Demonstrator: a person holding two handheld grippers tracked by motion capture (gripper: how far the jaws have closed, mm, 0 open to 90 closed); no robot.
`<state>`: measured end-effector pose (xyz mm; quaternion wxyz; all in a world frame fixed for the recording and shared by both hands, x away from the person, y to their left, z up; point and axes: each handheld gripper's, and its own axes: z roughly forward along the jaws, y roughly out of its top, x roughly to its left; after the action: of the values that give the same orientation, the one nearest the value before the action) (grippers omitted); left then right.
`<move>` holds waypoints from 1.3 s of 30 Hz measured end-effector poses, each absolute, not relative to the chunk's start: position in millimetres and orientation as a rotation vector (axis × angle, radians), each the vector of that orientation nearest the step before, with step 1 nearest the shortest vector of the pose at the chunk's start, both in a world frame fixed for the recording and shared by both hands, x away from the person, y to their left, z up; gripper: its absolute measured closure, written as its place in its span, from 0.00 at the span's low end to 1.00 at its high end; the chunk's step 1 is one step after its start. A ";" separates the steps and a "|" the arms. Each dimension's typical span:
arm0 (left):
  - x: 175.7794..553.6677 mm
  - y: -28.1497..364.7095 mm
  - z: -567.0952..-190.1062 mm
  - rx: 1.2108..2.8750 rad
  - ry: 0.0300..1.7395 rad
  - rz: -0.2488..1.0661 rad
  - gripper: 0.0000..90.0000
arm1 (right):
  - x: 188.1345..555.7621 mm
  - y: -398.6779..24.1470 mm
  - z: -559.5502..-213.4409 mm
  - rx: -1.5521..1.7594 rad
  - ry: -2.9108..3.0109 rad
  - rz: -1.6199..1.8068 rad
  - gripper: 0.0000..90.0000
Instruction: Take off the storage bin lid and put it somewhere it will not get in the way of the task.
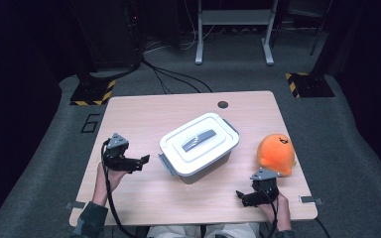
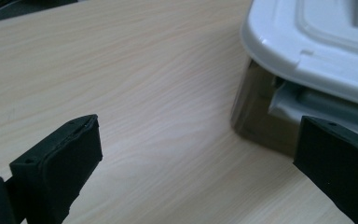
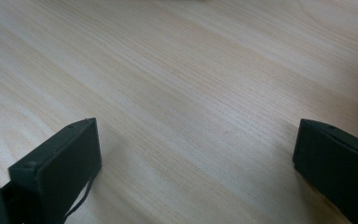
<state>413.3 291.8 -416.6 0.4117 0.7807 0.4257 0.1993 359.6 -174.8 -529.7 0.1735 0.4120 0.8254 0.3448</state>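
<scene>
- Pale wood grain covers the desk (image 1: pixel 144 114), on which a box (image 1: pixel 199 145) with a white lid and a grey handle is set near the middle, turned at an angle to the desk edges.
- The box is kept shut: the lid is seated flat, and a grey latch (image 1: pixel 164 164) is seen at its near-left end, so the latches are probably what must be dealt with first.
- The left claw (image 1: pixel 140 161) is held just beside that end, jaws spread wide and nothing between them; in the left gripper view the box corner (image 2: pixel 256 109) is framed between the jaws, which suggests that a reach for the latch is being lined up.
- The right claw (image 1: pixel 243 195) is held low over bare desk near the front edge, released as well, with empty wood between its jaws in the right gripper view. It is apart from the box, likely kept in wait for the far latch or the handle.
- An orange soft toy (image 1: pixel 276 153) is left on the desk to the right of the box, just behind the right claw, touching neither; it is probably meant to go inside once the lid is off.
</scene>
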 end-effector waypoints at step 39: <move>465.9 129.5 -387.3 2.235 0.668 0.395 0.23 | 359.4 -175.4 -529.8 1.171 2.336 0.975 0.00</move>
<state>465.9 129.5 -387.3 0.3783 0.8745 0.2612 0.1546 359.4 -175.4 -529.8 0.1753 0.4134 0.8245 0.3443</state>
